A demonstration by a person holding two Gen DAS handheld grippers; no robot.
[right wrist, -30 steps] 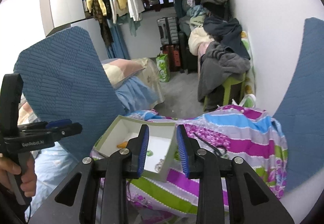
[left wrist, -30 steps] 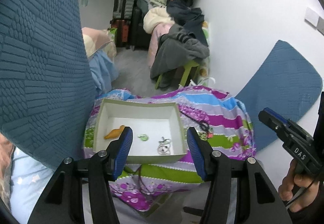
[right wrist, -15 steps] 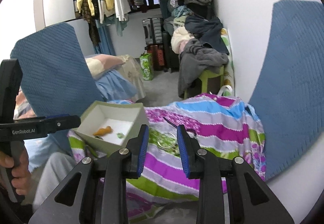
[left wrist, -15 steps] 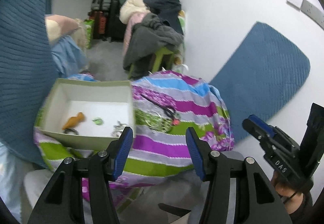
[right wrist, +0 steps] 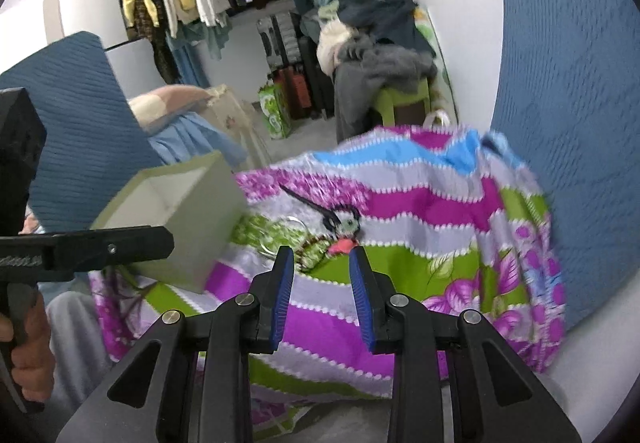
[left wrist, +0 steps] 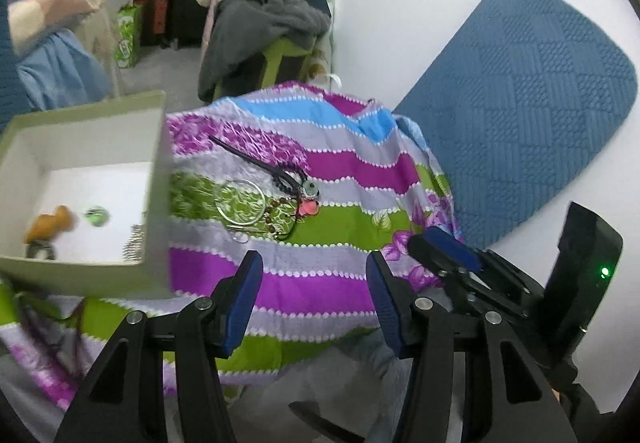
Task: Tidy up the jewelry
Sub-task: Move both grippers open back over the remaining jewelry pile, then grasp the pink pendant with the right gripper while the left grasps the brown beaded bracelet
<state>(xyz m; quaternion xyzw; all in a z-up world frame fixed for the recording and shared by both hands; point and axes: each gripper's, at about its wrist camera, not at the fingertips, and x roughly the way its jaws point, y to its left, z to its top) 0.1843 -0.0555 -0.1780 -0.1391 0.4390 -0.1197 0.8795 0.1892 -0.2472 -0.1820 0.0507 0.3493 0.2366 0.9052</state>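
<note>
Left wrist view: two spread, empty tools, left tool [left wrist: 314,297], right tool [left wrist: 444,247]; one box [left wrist: 158,179].

No writing can be read in either view. White lettering runs along the side of the black left tongs [right wrist: 86,249] in the right wrist view, but it is cut off and blurred, so no letters can be made out.
</note>
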